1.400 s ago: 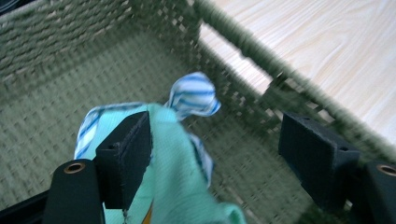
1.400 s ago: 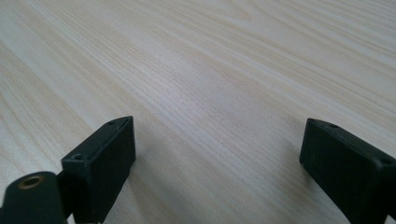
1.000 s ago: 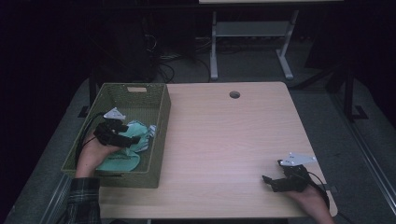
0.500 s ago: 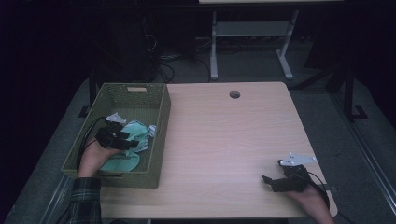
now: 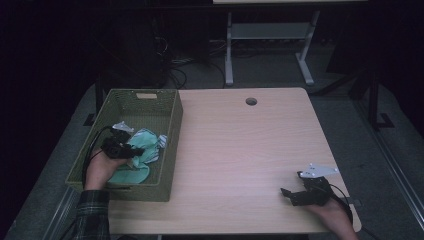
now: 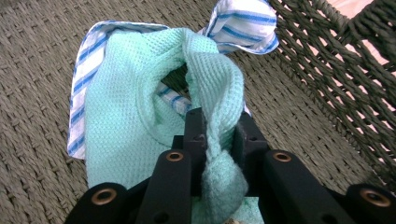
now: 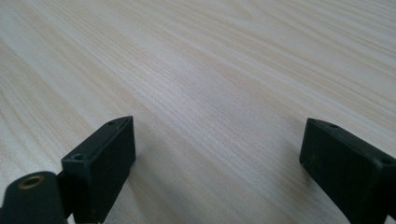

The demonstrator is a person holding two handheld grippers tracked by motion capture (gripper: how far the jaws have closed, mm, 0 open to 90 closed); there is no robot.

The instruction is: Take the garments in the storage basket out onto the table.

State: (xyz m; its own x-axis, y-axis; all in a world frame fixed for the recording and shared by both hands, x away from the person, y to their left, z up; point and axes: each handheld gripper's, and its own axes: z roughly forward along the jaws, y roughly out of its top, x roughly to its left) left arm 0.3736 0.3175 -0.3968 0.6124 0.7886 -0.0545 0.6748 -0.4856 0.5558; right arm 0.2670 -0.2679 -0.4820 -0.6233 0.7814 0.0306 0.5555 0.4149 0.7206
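Where the left gripper reaches into the basket, its jaws have just been closing and now pinch a raised fold of the green cloth. The cloth lies bunched on the woven basket floor, on top of a blue-striped white cloth that shows at its edges. In the high view the left gripper sits over both cloths in the basket, which stands at the left edge of the bench. The right gripper rests on the bench near its front right corner, well apart from the basket. Its 2 jaws stand wide apart over bare wood, grasping nothing.
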